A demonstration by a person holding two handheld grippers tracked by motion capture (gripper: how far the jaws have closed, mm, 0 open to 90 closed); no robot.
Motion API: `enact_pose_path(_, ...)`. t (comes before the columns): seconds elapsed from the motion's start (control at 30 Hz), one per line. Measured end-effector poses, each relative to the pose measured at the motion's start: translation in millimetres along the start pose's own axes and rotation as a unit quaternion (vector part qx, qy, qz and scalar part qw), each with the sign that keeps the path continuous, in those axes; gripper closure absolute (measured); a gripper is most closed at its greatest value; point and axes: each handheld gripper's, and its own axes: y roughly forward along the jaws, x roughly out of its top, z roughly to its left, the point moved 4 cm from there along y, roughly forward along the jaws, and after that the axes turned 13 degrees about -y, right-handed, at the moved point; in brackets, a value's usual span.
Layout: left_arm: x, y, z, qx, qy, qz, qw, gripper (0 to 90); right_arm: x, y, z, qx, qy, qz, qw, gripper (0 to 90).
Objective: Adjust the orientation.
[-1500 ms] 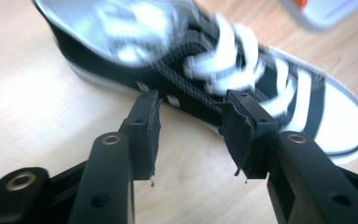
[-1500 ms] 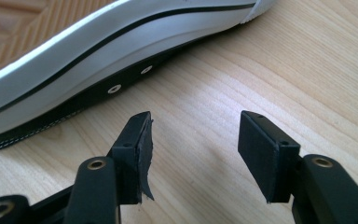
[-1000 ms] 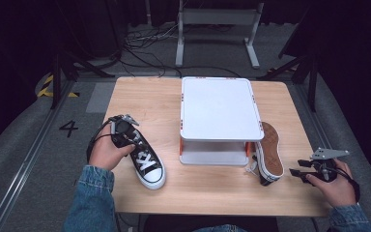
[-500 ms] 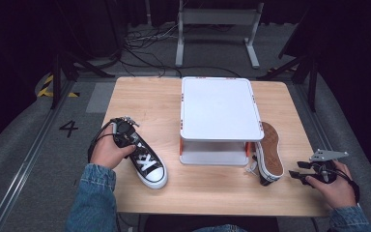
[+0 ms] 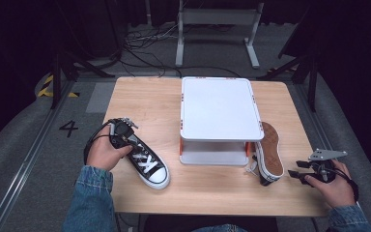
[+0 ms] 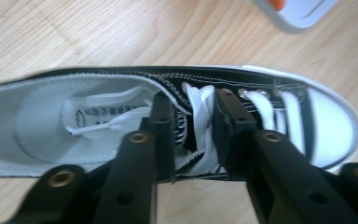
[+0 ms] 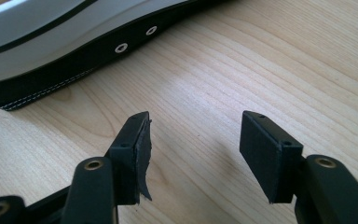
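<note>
A black sneaker [image 5: 147, 164] with white laces and toe cap stands upright on the wooden table [image 5: 145, 101] at the front left. My left gripper [image 5: 131, 144] is shut on it. In the left gripper view one jaw sits inside the sneaker [image 6: 98, 116] and the other presses on the laces, and the left gripper [image 6: 193, 121] pinches the laced flap. A second sneaker [image 5: 269, 154] lies on its side, tan sole up, right of the white stand [image 5: 220, 106]. My right gripper [image 5: 295, 174] is open beside it, low over bare wood. The right gripper [image 7: 193, 140] holds nothing, and the sneaker's side [image 7: 51, 42] lies ahead.
The white two-level stand with orange posts fills the table's middle, and its corner [image 6: 293, 14] is near the left sneaker's toe. Dark floor, cables and a metal frame [image 5: 217, 29] lie beyond the far edge. The table's front edge is close to both hands.
The left gripper nudged the black sneaker slightly right, then back. The right hand has hardly moved and stays open.
</note>
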Motion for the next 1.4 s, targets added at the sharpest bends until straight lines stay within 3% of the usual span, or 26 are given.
enact_pose_path(0.17, 2.6, -5.0, -12.0, -0.009, -0.001, -0.011, 0.9999, 80.1, 2.9, 1.3, -1.7, 0.001, -0.003, -0.002, 1.0, 44.7)
enact_pose_path(0.3, 7.0, -11.0, -13.2, -0.004, -0.035, -0.056, 0.9978, 81.0, 5.9, 4.3, -1.6, 0.005, -0.008, -0.002, 0.9999, 44.7)
enact_pose_path(0.37, 9.4, -14.9, -8.4, -0.003, -0.074, -0.094, 0.9928, 81.1, 7.1, 5.3, -1.3, 0.007, -0.011, -0.002, 0.9999, 44.7)
enact_pose_path(0.43, 10.1, -14.7, 0.5, 0.004, -0.125, -0.129, 0.9837, 81.0, 7.5, 5.9, -1.5, 0.007, -0.011, -0.002, 0.9999, 44.7)
enact_pose_path(0.47, 9.3, -12.6, 5.8, 0.01, -0.142, -0.133, 0.9808, 80.8, 7.6, 6.0, -1.4, 0.007, -0.011, -0.002, 0.9999, 44.7)
enact_pose_path(0.5, 9.3, -12.6, 5.8, 0.01, -0.142, -0.133, 0.9808, 80.6, 7.6, 6.0, -1.4, 0.007, -0.011, -0.002, 0.9999, 44.7)
enact_pose_path(0.53, 7.3, -8.4, 10.2, 0.015, -0.163, -0.134, 0.9775, 80.6, 7.7, 5.9, -1.4, 0.007, -0.011, -0.002, 0.9999, 44.7)
enact_pose_path(0.57, 5.2, -6.5, 14.5, 0.029, -0.168, -0.132, 0.9765, 80.0, 7.8, 5.9, -1.1, 0.008, -0.011, -0.003, 0.9999, 44.7)
enact_pose_path(0.6, -0.2, -5.4, 19.8, 0.041, -0.186, -0.124, 0.9738, 78.9, 8.0, 5.9, -1.3, 0.008, -0.011, -0.003, 0.9999, 44.7)
enact_pose_path(0.63, -3.1, -6.5, 21.2, 0.045, -0.19, -0.119, 0.9735, 78.4, 8.0, 5.9, -1.4, 0.008, -0.011, -0.003, 0.9999, 44.7)
enact_pose_path(0.77, -11.5, -11.2, 20.2, 0.05, -0.189, -0.104, 0.9752, 78.6, 9.2, 6.9, -1.1, 0.01, -0.013, -0.003, 0.9999, 44.8)
enact_pose_path(0.83, -16.8, -16.8, 15.3, 0.053, -0.181, -0.08, 0.9787, 78.6, 10.2, 7.5, -0.8, 0.01, -0.015, -0.004, 0.9998, 44.7)
enact_pose_path(0.93, -22.1, -23.7, 7.4, 0.03, -0.175, -0.063, 0.9821, 78.8, 11.2, 7.7, -1.0, 0.01, -0.017, -0.004, 0.9998, 44.7)
enact_pose_path(1.07, -25.3, -32.1, -5.6, -0.002, -0.166, -0.054, 0.9847, 80.3, 13.0, 8.3, -1.7, 0.011, -0.019, -0.005, 0.9997, 44.7)
enact_pose_path(1.13, -25.5, -33.4, -13.3, 0.003, -0.15, -0.039, 0.9879, 80.5, 14.0, 9.2, -2.0, 0.011, -0.021, -0.005, 0.9997, 44.7)
enact_pose_path(1.17, -26.1, -32.0, -18.4, 0.007, -0.143, -0.019, 0.9895, 80.6, 14.4, 9.6, -2.0, 0.012, -0.022, -0.005, 0.9997, 44.6)
enact_pose_path(1.23, -27.9, -27.0, -20.5, 0.008, -0.144, 0.0, 0.9896, 80.4, 15.1, 10.1, -2.3, 0.013, -0.024, -0.006, 0.9996, 44.6)
enact_pose_path(1.4, -32.0, -20.0, -9.9, 0.02, -0.142, -0.001, 0.9897, 77.7, 15.9, 10.7, -2.4, 0.014, -0.024, -0.006, 0.9996, 44.5)
